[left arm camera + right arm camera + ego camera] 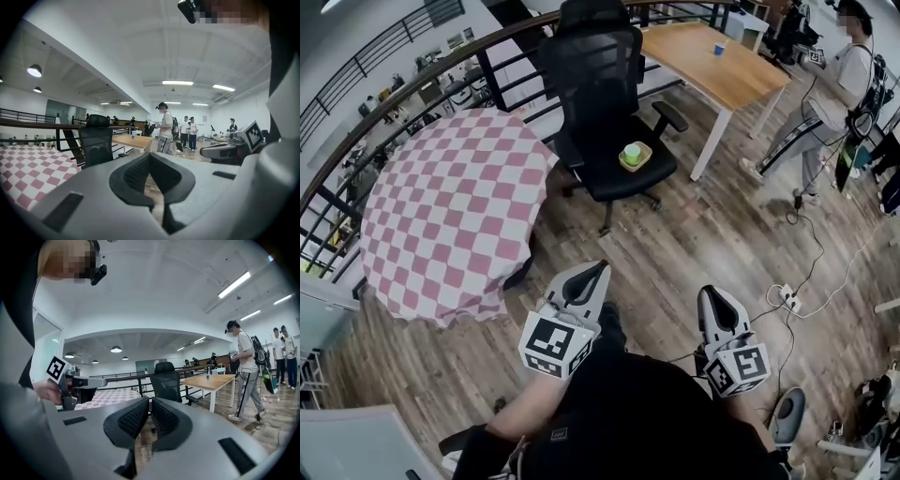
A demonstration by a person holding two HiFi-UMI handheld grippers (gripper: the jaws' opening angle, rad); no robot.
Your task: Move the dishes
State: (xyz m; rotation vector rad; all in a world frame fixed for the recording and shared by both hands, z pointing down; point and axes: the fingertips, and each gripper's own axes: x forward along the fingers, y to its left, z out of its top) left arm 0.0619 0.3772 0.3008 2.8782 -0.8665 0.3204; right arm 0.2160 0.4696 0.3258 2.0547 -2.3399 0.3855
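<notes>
A yellow-green square dish (634, 156) with a green cup in it rests on the seat of a black office chair (598, 86). A small blue cup (719, 49) stands on the wooden table (741, 80) behind it. My left gripper (602, 267) and right gripper (712, 292) hang low in the head view, well short of the chair, both pointing toward it. In the left gripper view the left gripper (150, 156) has its pads together with nothing between them. The right gripper (150, 400) is likewise shut and empty. The dish is hidden in both gripper views.
A round table with a pink-and-white checked cloth (450, 206) stands at the left by a dark railing (384, 89). A person (830, 94) stands at the right past the wooden table. A power strip (787, 298) and cables lie on the wood floor at the right.
</notes>
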